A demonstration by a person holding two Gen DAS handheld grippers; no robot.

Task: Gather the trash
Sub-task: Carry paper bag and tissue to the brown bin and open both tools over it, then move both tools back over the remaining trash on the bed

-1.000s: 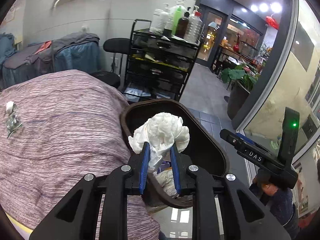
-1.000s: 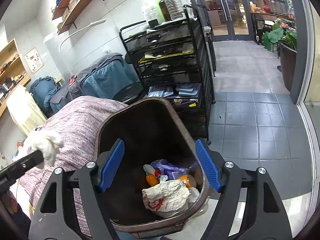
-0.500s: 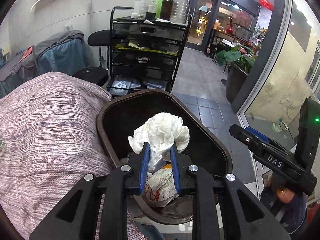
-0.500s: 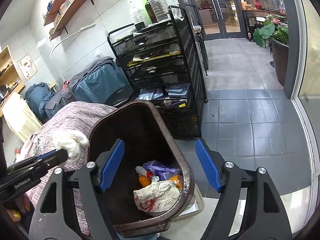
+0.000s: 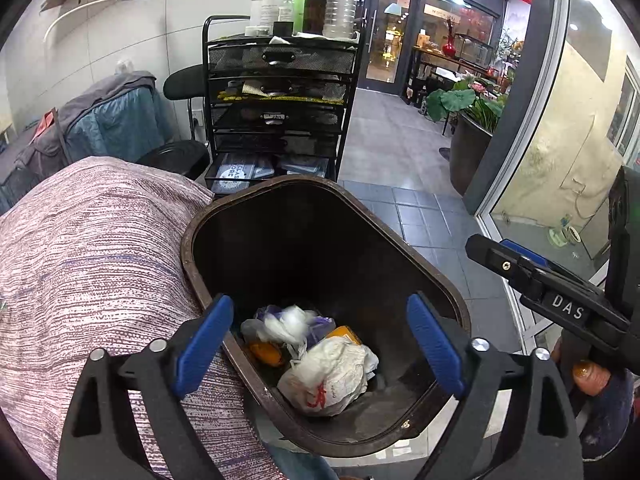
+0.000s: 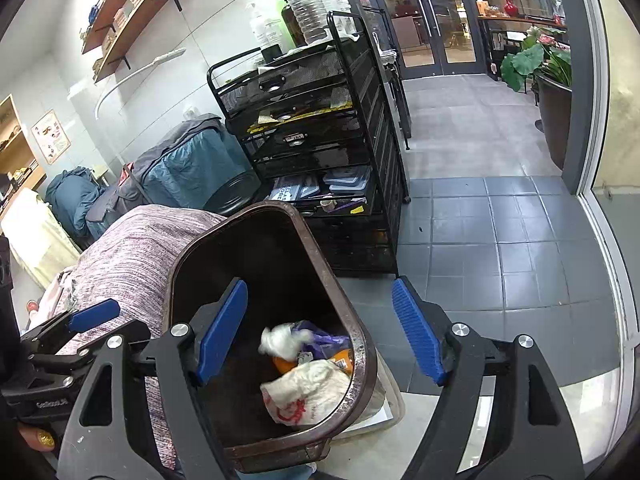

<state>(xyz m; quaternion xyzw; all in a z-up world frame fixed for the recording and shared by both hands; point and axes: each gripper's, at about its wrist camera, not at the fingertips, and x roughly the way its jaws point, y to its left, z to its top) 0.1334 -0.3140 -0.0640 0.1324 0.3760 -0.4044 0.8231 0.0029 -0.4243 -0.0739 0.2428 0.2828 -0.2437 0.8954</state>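
A: Which step is this?

B: I judge the drop is done; the left gripper [image 5: 320, 344] hangs over the bin [image 5: 436, 276] with its jaws wide apart and nothing between them; a white tissue wad [image 5: 286, 322] lies inside on the pile, at about 11 o'clock from the crumpled paper bag [image 5: 332, 376], with orange wrappers [image 5: 266, 354] beside it.

A: And the other one?

B: The right gripper [image 6: 320, 328] is also spread and empty; it straddles the bin's near rim, one blue pad inside the mouth, the other outside over the floor tiles [image 6: 500, 240].

A: How are they posed?

B: Both point forward and down into the bin, side by side; each shows at the edge of the other's view.

A: What next?

B: Probably a swing to 9 o'clock, toward the striped cover [image 5: 88, 248], to look for more trash; no piece shows clearly on it.
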